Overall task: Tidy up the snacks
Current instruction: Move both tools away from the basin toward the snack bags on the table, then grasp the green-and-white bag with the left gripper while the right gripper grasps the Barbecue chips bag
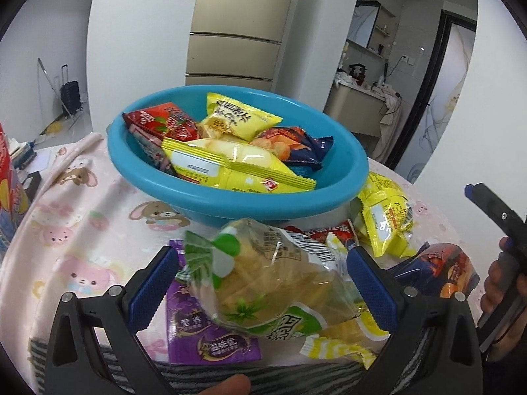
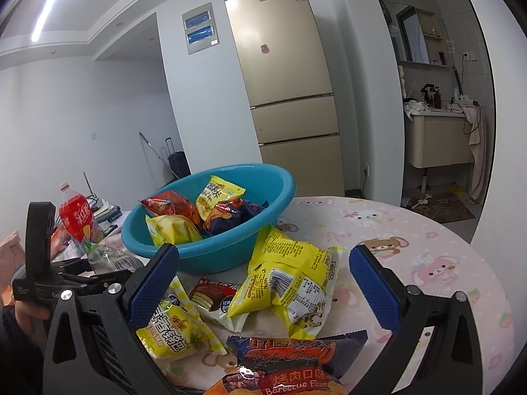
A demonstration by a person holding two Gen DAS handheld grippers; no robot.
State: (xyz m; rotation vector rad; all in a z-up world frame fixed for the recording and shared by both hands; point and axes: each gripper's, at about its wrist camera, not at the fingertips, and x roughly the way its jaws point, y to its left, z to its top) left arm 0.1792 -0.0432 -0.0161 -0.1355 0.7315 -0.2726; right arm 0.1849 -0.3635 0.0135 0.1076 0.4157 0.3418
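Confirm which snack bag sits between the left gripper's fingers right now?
The clear bag with green print, showing pale yellow strips inside. It sits between the left gripper pads; the other packets lie on the table or in the blue basin.
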